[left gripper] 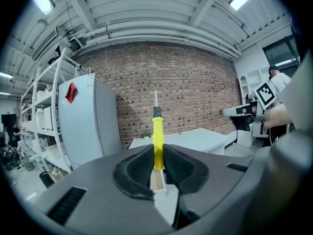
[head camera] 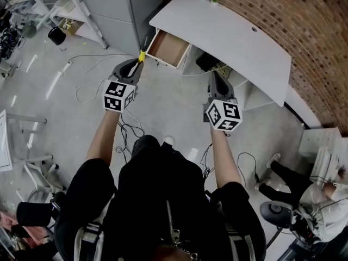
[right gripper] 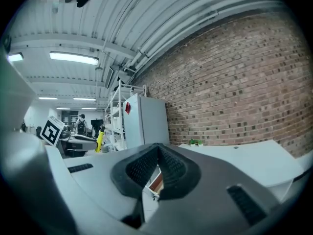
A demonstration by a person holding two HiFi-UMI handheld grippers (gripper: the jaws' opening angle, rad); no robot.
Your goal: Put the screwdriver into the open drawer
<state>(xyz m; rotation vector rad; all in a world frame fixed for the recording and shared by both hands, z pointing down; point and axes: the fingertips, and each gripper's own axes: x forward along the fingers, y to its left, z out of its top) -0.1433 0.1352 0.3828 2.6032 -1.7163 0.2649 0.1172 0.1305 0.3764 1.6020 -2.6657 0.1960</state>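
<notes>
A yellow-handled screwdriver (left gripper: 157, 141) stands upright between the pads of my left gripper (left gripper: 157, 166), which is shut on it, metal tip up. In the head view the left gripper (head camera: 136, 65) holds the screwdriver (head camera: 142, 55) just left of the open wooden drawer (head camera: 167, 48) under the white desk (head camera: 234, 42). My right gripper (head camera: 216, 79) hangs to the right of the drawer, in front of the desk; its jaws are shut with nothing between them (right gripper: 156, 166). In the right gripper view the screwdriver (right gripper: 100, 140) shows at far left.
A grey cabinet (head camera: 122, 12) stands left of the drawer, metal shelving (head camera: 51, 7) beyond it. Cables (head camera: 89, 86) trail over the concrete floor. A brick wall (head camera: 293, 20) runs behind the desk. A seated person (head camera: 318, 192) is at the right, chairs at the lower left.
</notes>
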